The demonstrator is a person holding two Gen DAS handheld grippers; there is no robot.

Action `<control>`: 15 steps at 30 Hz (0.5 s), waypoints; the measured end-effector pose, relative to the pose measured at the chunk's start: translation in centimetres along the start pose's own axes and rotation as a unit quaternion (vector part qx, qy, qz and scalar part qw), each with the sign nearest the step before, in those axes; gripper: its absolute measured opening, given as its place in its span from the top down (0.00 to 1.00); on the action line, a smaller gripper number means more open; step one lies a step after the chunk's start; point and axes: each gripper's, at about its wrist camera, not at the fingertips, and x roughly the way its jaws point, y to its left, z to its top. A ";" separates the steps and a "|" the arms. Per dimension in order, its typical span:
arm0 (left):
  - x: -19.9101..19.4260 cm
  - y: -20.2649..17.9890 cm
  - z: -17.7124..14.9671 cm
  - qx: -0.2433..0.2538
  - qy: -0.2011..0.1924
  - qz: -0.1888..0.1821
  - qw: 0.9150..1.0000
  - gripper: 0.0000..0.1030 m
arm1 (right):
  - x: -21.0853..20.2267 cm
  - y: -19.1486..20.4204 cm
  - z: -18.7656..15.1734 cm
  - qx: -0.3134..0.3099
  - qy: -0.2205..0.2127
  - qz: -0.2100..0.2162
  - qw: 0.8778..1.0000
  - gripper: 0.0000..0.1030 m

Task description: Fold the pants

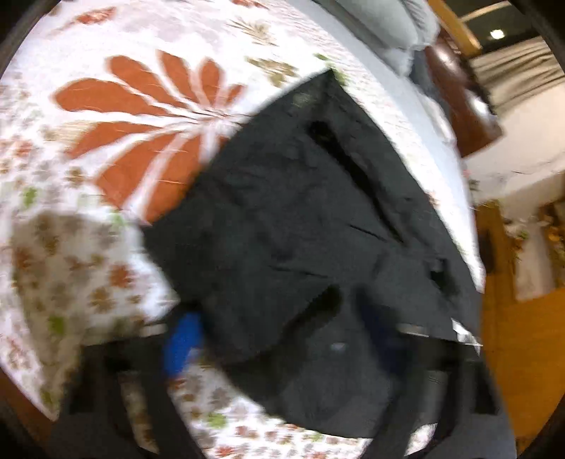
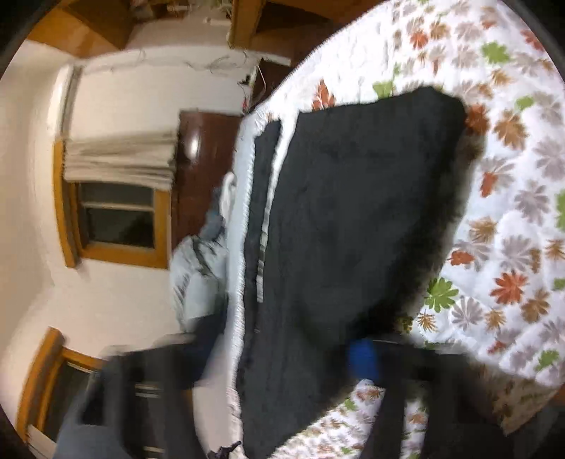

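Pants (image 1: 293,212) lay directly ahead of both grippers on the flowered bedspread (image 1: 106,148), close to the edge of the bed. In the left wrist view the dark cloth ran up and away from the left gripper (image 1: 282,339), its long axis stretching from the jaws toward the far corner near the grey pillow (image 1: 385,28). Its near end draped over and between the jaws, hiding the right-hand finger; only the blue pad (image 1: 182,347) of the other finger showed. Whether the pads pressed on the cloth could not be told through the blur.

In the right wrist view the pants (image 2: 353,219) likewise extended away from the right gripper (image 2: 300,360), with the near end lying between the jaws beside its blue pad (image 2: 363,358). A firm clamp could not be confirmed there either.

Neither gripper stood clearly nearer; each sat at the near end of the garment.

The pants appeared black, matte, lightly creased and seemingly already doubled into a broad slab, with a pale striped band along one edge.
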 end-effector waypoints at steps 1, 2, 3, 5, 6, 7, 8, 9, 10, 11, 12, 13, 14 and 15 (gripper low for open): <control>0.0 0.3 0.0 0.000 0.002 -0.006 1.000 0.72 | 0.5 -0.2 0.1 0.003 0.008 -0.007 1.000 0.87; 0.0 0.7 0.0 -0.008 0.012 -0.026 1.000 0.75 | 1.0 -0.4 0.1 0.001 0.013 -0.013 1.000 0.90; 0.0 1.0 0.1 -0.012 0.015 -0.033 0.999 0.79 | 1.1 -0.1 -0.1 -0.003 0.012 -0.019 1.000 0.91; -0.4 1.1 0.1 -0.015 0.023 -0.040 0.999 0.86 | 1.0 0.6 -0.2 -0.011 0.010 -0.021 1.000 0.93; -0.7 1.2 0.3 -0.020 0.026 -0.042 0.999 0.88 | 0.9 1.0 -0.3 -0.016 0.008 -0.023 1.000 0.93; -1.2 1.4 0.5 -0.023 0.027 -0.043 0.998 0.88 | 0.7 1.5 -0.6 -0.020 0.009 -0.023 0.999 0.94; -1.9 1.7 0.8 -0.026 0.027 -0.046 0.998 0.88 | 0.4 1.9 -0.8 -0.026 0.013 -0.025 0.999 0.94; -2.4 2.1 1.2 -0.029 0.028 -0.049 0.998 0.89 | 0.4 2.2 -1.3 -0.032 0.016 -0.030 0.999 0.94; -2.9 2.7 1.5 -0.032 0.029 -0.049 0.998 0.89 | 0.5 2.6 -1.8 -0.040 0.023 -0.037 0.998 0.94; -3.5 3.6 1.6 -0.037 0.029 -0.047 0.998 0.89 | 0.6 2.9 -2.4 -0.047 0.032 -0.043 0.997 0.94; -4.0 4.4 1.8 -0.042 0.030 -0.044 0.998 0.89 | 0.6 3.1 -3.0 -0.053 0.039 -0.048 0.997 0.94; -4.8 5.7 1.9 -0.048 0.028 -0.038 0.998 0.89 | 0.7 3.3 -3.9 -0.060 0.048 -0.052 0.996 0.94; -5.2 6.5 1.9 -0.051 0.027 -0.032 0.998 0.89 | 0.9 3.5 -4.9 -0.064 0.059 -0.054 0.995 0.94; -5.6 7.4 2.0 -0.055 0.025 -0.027 0.998 0.89 | 1.2 3.5 -6.0 -0.067 0.071 -0.055 0.994 0.94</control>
